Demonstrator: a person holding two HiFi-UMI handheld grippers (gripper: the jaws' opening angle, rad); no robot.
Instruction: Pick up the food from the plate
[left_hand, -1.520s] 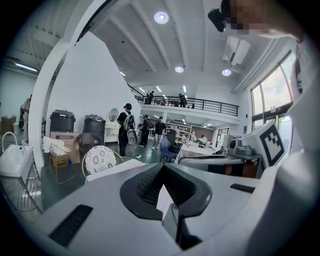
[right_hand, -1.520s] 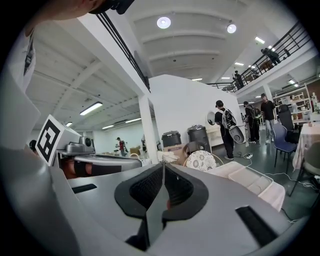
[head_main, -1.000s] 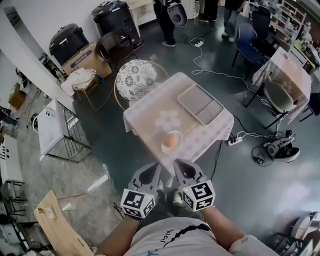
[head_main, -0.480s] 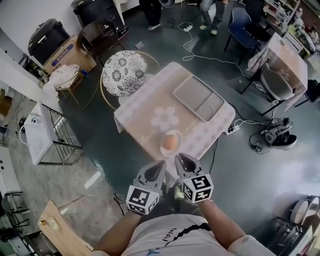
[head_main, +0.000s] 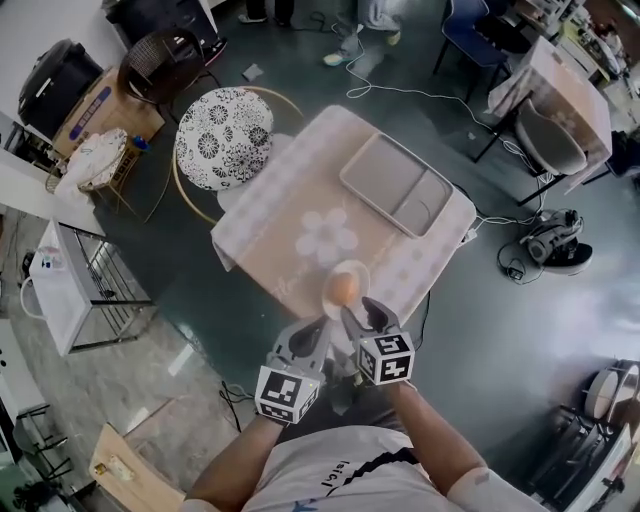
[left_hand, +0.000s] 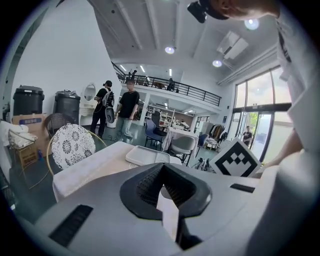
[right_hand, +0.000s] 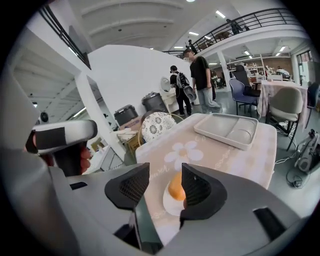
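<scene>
An orange, rounded piece of food (head_main: 341, 290) sits on a small white plate (head_main: 356, 270) near the front edge of a cloth-covered table (head_main: 290, 235). My right gripper (head_main: 361, 312) hovers just short of the plate and its jaws are opening, with nothing between them. In the right gripper view the food (right_hand: 175, 186) and the plate (right_hand: 169, 204) show through the gap of that gripper (right_hand: 165, 181), a little beyond the fingertips. My left gripper (head_main: 314, 332) is beside it to the left, off the table edge. In its own view the left gripper (left_hand: 162, 168) is shut and empty.
A grey divided tray (head_main: 395, 185) lies at the table's far right. A round patterned chair (head_main: 222, 137) stands behind the table on the left and a wire rack (head_main: 85, 290) further left. Cables (head_main: 420, 95) cross the floor. Another table and chair (head_main: 550, 110) stand at the right.
Both grippers have moved forward toward the plate, and the table has drawn closer. The right gripper's jaws, closed before, have parted.
</scene>
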